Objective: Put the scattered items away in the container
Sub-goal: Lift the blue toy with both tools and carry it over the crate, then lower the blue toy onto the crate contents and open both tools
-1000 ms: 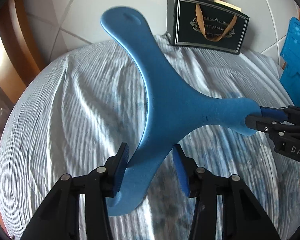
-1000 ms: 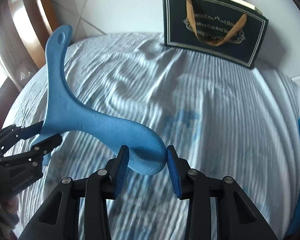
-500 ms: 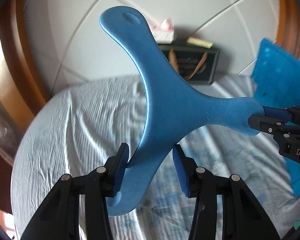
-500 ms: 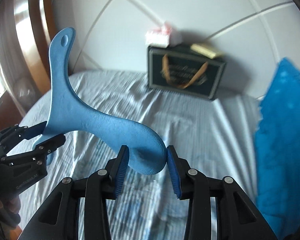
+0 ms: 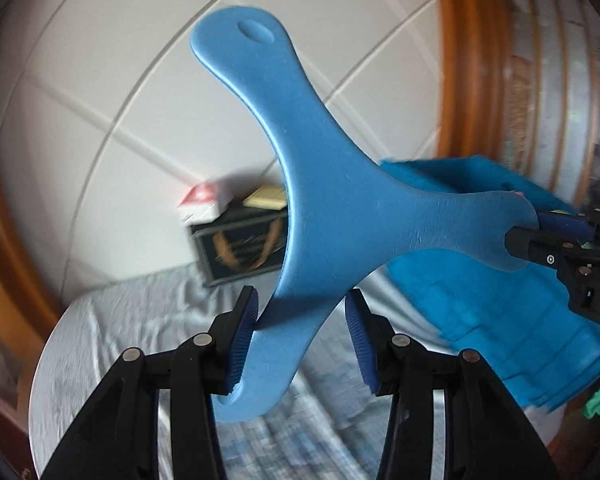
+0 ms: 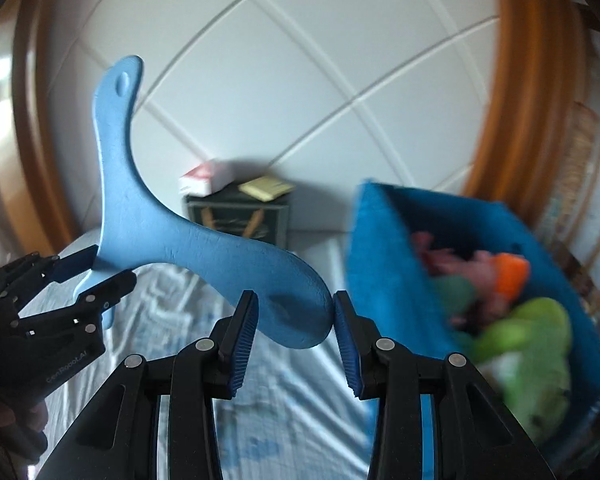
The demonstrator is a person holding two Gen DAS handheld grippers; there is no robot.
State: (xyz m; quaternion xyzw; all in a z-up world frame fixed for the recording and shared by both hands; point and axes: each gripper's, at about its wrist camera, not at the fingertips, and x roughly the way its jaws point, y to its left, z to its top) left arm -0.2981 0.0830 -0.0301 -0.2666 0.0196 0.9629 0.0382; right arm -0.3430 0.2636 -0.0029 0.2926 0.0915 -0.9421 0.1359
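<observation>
Both grippers, left (image 5: 298,330) and right (image 6: 294,328), stay clamped on the three-armed blue toy (image 6: 204,256), now lifted off the bed and swung toward the blue container (image 6: 384,264), just right of it; drop-in looks imminent, though blur hides the rim.
</observation>
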